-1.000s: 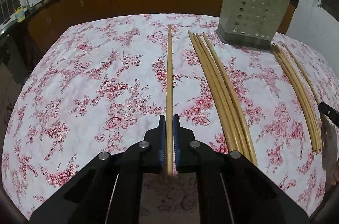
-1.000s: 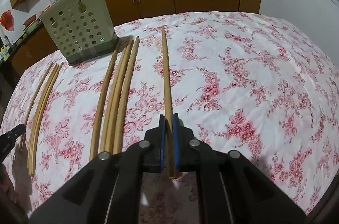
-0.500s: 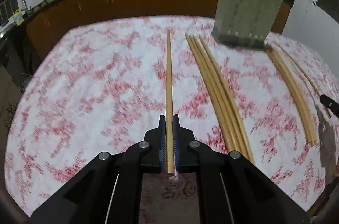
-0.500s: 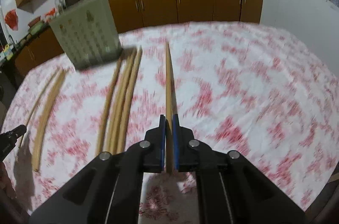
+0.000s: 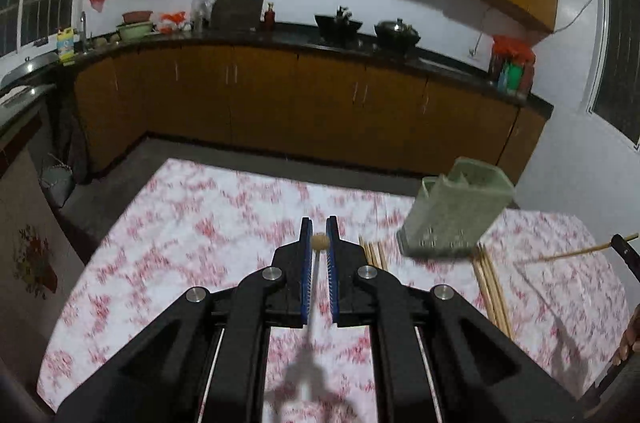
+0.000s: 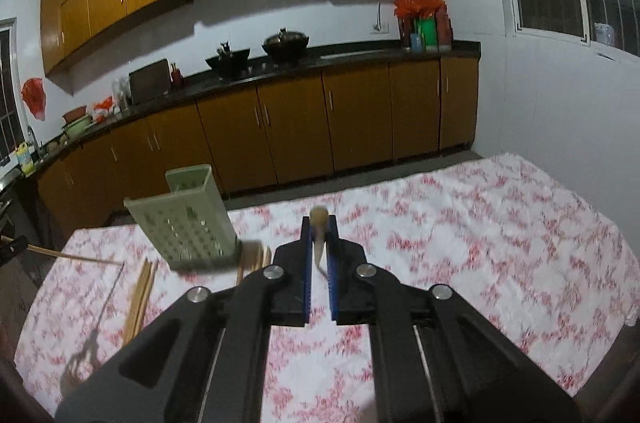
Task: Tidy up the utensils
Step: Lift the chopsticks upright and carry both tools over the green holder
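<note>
Both grippers hung above the bench [image 5: 200, 223], pointing toward twelve o'clock: left gripper [image 5: 320, 243] and right gripper [image 6: 320, 243] each clamped a chopstick end-on.

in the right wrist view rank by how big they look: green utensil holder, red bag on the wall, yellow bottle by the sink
1. green utensil holder, though it is much nearer the camera
2. red bag
3. yellow bottle, close in look to the bag, so that order is unsure

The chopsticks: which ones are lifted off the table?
Two: one chopstick clamped in the left gripper, one in the right gripper. The other chopsticks lie flat on the tablecloth.
</note>
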The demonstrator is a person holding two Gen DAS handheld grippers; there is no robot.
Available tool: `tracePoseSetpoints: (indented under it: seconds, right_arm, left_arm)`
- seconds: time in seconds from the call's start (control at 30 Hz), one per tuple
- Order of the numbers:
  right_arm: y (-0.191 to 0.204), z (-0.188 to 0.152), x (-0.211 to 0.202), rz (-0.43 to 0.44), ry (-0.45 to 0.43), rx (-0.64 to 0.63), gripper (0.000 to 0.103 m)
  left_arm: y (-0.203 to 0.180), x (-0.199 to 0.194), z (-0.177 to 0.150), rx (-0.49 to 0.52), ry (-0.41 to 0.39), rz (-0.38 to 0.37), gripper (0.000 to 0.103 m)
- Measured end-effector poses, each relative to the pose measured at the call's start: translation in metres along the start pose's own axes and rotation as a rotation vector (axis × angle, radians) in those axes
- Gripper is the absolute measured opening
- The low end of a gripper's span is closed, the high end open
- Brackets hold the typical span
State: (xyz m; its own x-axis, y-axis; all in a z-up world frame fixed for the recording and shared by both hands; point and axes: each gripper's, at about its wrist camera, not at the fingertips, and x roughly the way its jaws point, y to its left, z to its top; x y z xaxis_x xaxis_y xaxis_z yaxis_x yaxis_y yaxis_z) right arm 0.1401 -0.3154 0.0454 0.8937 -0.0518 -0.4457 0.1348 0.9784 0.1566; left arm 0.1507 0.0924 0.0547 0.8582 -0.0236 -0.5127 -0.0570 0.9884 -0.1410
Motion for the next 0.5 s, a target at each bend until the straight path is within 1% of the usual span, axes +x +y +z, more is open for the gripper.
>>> tracePoseSetpoints:
  seconds: [0.27,0.33,0.4,0.5]
  right_arm:
    - [0.007,0.022,0.004,0.002,-0.032,-0.016,0.008]
    - [0.009,0.037,0.005,0.011,-0.052,-0.006,0.008]
    - [0.013,0.053,0.002,0.027,-0.083,0.000,0.008]
    - [0.024,0.084,-0.011,0.065,-0.160,0.001,0.008]
  left_arm:
    - [-0.002,0.007,0.020,0.016,-0.032,0.018,0.007]
    - [-0.003,0.005,0.028,0.018,-0.046,0.019,0.007]
    - [-0.008,0.000,0.043,0.016,-0.077,0.005,0.007]
    - [-0.021,-0.012,0.068,0.030,-0.144,-0.020,0.007]
